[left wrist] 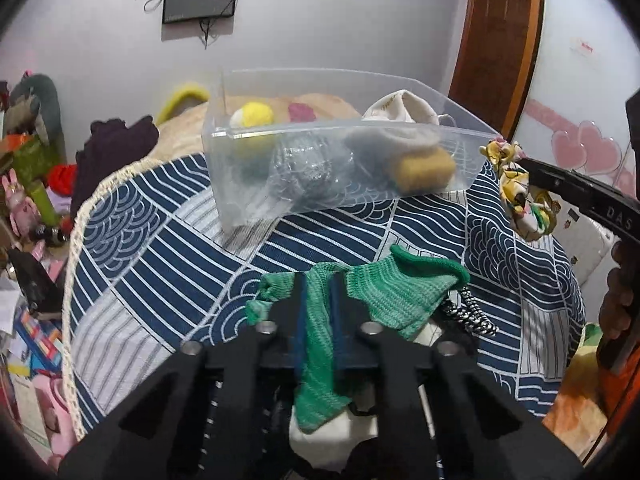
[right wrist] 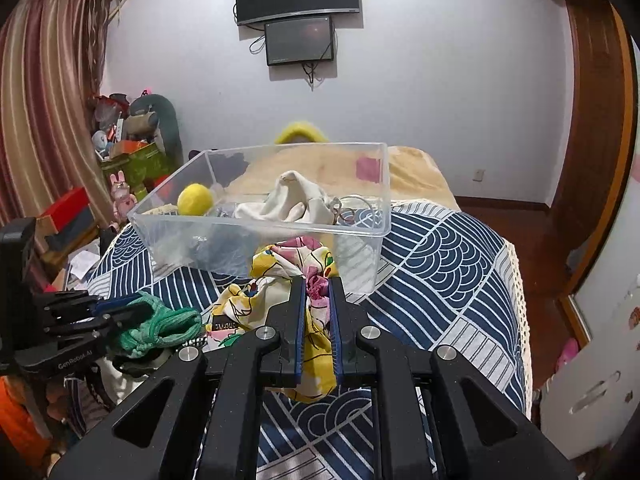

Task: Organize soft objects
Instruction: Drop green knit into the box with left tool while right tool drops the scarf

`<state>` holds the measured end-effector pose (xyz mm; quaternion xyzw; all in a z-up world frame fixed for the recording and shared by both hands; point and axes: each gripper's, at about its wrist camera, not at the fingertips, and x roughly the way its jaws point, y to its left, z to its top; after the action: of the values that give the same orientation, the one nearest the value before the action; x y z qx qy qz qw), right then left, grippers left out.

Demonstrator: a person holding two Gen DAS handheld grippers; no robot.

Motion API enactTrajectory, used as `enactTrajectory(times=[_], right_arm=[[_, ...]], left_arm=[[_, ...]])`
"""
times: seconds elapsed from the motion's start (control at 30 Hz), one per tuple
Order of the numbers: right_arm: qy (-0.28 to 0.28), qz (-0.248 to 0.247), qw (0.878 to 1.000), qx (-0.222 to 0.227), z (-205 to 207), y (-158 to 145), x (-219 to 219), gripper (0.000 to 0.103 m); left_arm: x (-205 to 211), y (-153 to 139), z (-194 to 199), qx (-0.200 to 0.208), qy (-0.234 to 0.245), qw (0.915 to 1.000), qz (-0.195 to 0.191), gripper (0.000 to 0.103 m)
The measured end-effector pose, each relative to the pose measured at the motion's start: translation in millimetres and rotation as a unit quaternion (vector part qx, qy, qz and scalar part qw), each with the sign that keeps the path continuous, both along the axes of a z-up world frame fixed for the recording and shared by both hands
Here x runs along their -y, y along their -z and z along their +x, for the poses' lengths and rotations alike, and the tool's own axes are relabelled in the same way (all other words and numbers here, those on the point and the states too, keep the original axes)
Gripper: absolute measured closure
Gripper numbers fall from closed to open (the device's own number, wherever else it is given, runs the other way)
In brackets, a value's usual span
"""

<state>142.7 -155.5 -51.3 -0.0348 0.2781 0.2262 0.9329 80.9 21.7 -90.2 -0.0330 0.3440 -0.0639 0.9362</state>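
Note:
My left gripper (left wrist: 319,280) is shut on a green knitted cloth (left wrist: 384,292), held just above the blue patterned cover; it also shows in the right wrist view (right wrist: 160,330). My right gripper (right wrist: 317,284) is shut on a yellow floral cloth (right wrist: 280,268), held above the cover in front of the clear plastic bin (right wrist: 360,236). From the left wrist view the floral cloth (left wrist: 516,188) hangs right of the bin (left wrist: 240,200). The bin holds a yellow ball (right wrist: 195,199), a cream cloth (right wrist: 296,200), a silvery scrubber (left wrist: 312,164) and a tan sponge (left wrist: 424,170).
The bin stands on a bed with a blue wave-patterned cover (right wrist: 440,264). A black-and-white cord (left wrist: 476,314) and white fabric (left wrist: 324,440) lie under my left gripper. Clutter, boxes and toys (right wrist: 128,156) crowd the left. A wooden door frame (right wrist: 592,120) stands at right.

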Motion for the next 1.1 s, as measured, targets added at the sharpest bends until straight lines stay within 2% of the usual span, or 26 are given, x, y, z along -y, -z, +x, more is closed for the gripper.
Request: enactTrajectory(times=[0.17, 0.3, 0.6, 0.9, 1.1], right_arm=[[0.004, 0.001, 1.000, 0.007, 0.3, -4.5, 1.4, 0.093], [0.009, 0.001, 1.000, 0.018, 1.2, -10.4, 0.8, 0.093], [0.022, 0.019, 0.998, 0.057, 20.6, -39.9, -7.5, 0.093], [0.047, 0.004, 0.996, 0.075, 49.5, -46.4, -22.8, 0.093], [0.056, -0.021, 0.997, 0.055, 65.3, -29.6, -32.0, 0.093]], left_arm=[[-0.2, -19.0, -4.6, 0.032, -0.010, 0.9994, 0.014, 0.099], [-3.3, -45.7, -6.8, 0.068, -0.014, 0.9976, 0.010, 0.099], [-11.0, -95.1, 8.3, 0.139, -0.040, 0.9895, 0.011, 0.099], [-15.3, -101.1, 54.1, 0.138, -0.049, 0.9892, 0.007, 0.099], [-10.0, -78.6, 85.9, 0.107, -0.053, 0.9926, 0.020, 0.099]])
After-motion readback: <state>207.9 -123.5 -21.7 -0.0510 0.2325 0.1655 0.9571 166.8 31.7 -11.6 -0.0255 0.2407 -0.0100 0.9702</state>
